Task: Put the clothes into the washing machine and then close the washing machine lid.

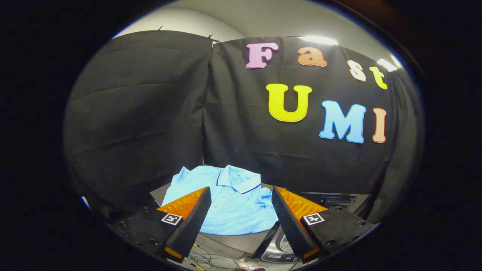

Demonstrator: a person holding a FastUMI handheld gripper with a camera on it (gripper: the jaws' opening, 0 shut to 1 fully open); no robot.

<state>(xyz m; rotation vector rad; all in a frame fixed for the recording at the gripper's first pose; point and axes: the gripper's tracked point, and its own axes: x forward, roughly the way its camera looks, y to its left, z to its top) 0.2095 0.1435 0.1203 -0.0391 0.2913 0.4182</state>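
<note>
Spread wide and holding nothing, the 2 fingers [199, 218] frame a light blue polo shirt [229, 205] lying flat just ahead of them, collar pointing away, on a dark table [241, 241]; washing machine panel [280, 250] sits below the right finger.

The gripper [241, 222] points level and forward, its two fingers [190, 226] spread wide apart, holding nothing
</note>
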